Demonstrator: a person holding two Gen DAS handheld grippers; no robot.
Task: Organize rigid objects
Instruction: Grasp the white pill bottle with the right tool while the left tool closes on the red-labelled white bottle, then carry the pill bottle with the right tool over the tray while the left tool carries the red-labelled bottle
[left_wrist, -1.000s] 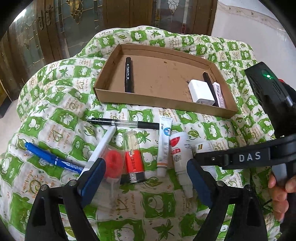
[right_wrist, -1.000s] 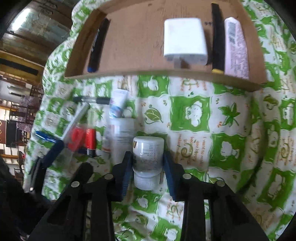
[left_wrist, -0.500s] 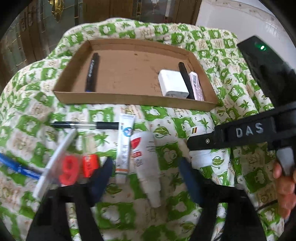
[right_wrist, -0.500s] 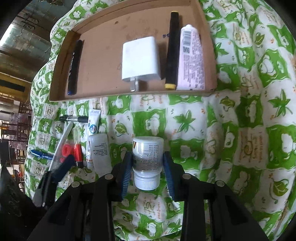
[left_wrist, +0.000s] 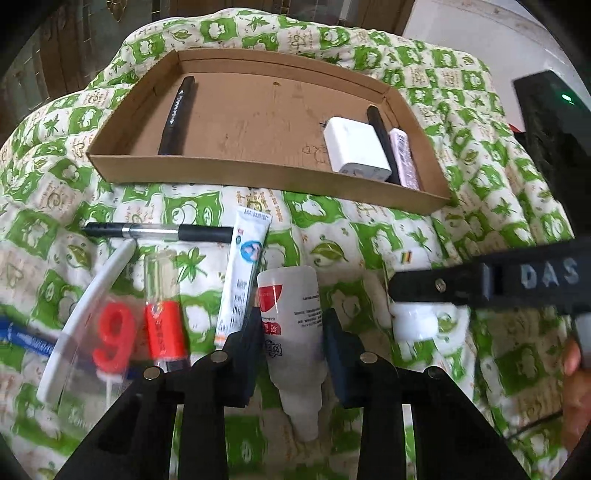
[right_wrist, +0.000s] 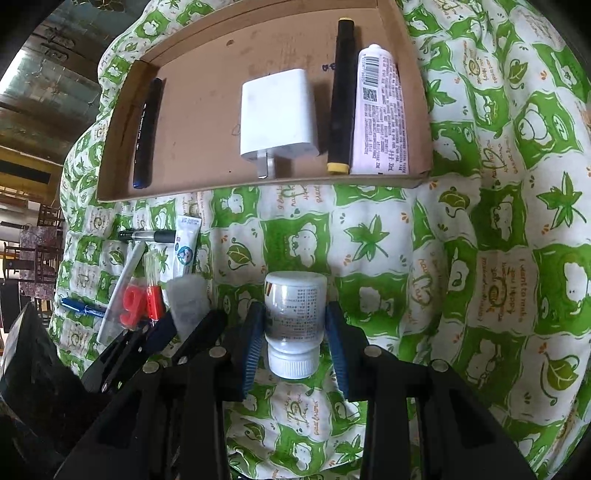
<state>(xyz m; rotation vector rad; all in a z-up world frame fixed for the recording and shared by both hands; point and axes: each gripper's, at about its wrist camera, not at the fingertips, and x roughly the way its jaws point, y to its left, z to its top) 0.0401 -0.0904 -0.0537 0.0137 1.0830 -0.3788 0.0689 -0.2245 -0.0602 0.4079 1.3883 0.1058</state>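
Observation:
A white squeeze bottle with a red label (left_wrist: 291, 295) lies on the green patterned quilt, nozzle toward me. My left gripper (left_wrist: 291, 321) straddles it, jaws closing, and both blue pads touch its sides. My right gripper (right_wrist: 294, 314) is shut on a white pill bottle (right_wrist: 295, 291), cap toward me, held just over the quilt. In the left wrist view that gripper is the black "DAS" bar (left_wrist: 480, 284) at the right. The cardboard tray (left_wrist: 258, 173) beyond holds a black marker (left_wrist: 177, 114), a white charger (left_wrist: 354, 147), a black pen (right_wrist: 341, 96) and a pale tube (right_wrist: 380, 110).
Left of the squeeze bottle lie a small white-and-blue tube (left_wrist: 243, 273), a red-capped stick (left_wrist: 162, 325), a packaged red "9" candle (left_wrist: 110, 332), a blue pen (left_wrist: 26, 339) and a black pen (left_wrist: 155, 232). A person's hand (left_wrist: 576, 369) holds the right gripper.
My left gripper moved right, from over the red items to the white squeeze bottle, and its jaws narrowed onto it. The right gripper kept its grip on the pill bottle and shifted slightly.

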